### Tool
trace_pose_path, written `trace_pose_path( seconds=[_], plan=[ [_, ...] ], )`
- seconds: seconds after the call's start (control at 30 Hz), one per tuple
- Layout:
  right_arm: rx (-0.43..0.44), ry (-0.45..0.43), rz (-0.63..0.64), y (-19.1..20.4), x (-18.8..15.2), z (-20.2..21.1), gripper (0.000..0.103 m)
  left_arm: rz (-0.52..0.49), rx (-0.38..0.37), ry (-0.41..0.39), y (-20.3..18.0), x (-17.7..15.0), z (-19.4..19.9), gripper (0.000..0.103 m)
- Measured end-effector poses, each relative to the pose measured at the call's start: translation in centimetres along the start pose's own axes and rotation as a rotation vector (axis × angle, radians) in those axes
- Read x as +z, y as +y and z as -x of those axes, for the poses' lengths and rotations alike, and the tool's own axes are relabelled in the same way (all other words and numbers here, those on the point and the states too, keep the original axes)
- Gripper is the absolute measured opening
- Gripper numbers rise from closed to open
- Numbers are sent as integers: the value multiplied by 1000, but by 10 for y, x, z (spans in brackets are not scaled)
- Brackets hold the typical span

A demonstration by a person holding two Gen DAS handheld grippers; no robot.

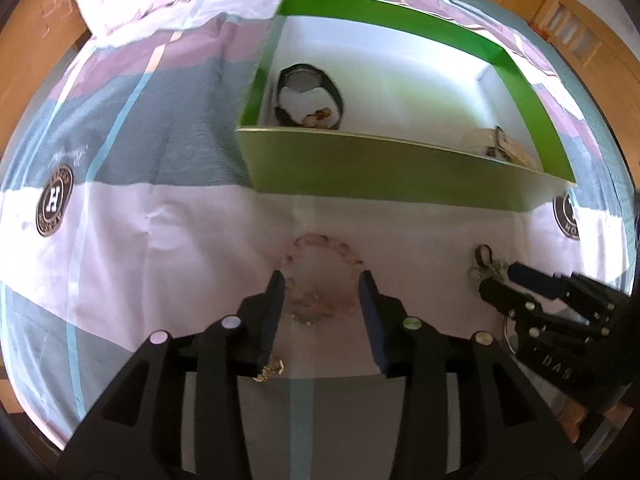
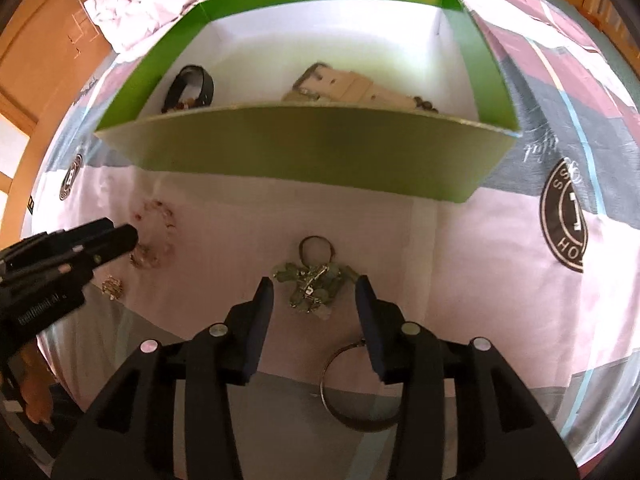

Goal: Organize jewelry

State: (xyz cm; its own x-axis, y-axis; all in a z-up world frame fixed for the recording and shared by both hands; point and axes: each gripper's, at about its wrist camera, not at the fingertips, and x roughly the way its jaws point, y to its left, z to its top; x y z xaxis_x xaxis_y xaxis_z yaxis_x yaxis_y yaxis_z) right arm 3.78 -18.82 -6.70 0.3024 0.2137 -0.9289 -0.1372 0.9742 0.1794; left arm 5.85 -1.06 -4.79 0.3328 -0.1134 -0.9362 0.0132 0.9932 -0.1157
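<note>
Both grippers poised over loose jewelry on the bedspread, short of the green box (image 2: 304,152).

Your left gripper (image 1: 322,280) straddles the pink bead bracelet (image 1: 320,280), jaws partly open, nothing gripped. Your right gripper (image 2: 314,284), likewise parted, brackets the green charm cluster (image 2: 314,284): light, floppy, probably tangle-prone. Pinch each across its bunched strand.

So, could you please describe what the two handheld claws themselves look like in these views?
Both are matte black plastic. The left claw and right claw each have two flat, blade-like fingers lined with dark blue pads, carried on angular linkage arms with round silvery pivot pins. White lettering marks each body's side, too blurred to read fully. No cables or sleeves show.
</note>
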Motion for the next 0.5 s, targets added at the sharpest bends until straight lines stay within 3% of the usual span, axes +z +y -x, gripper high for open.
trace_pose_path(
  seconds=[0.2, 0.3, 0.5],
  plan=[
    [-15, 3, 8, 1, -3, -3, 41, 45, -14, 45, 13, 7, -19, 40],
    [-22, 4, 14, 1, -5, -2, 23, 43, -5, 49, 12, 8, -23, 40],
    [2, 2, 7, -2, -5, 3, 14, 36, 19, 53, 7, 9, -31, 39]
  ],
)
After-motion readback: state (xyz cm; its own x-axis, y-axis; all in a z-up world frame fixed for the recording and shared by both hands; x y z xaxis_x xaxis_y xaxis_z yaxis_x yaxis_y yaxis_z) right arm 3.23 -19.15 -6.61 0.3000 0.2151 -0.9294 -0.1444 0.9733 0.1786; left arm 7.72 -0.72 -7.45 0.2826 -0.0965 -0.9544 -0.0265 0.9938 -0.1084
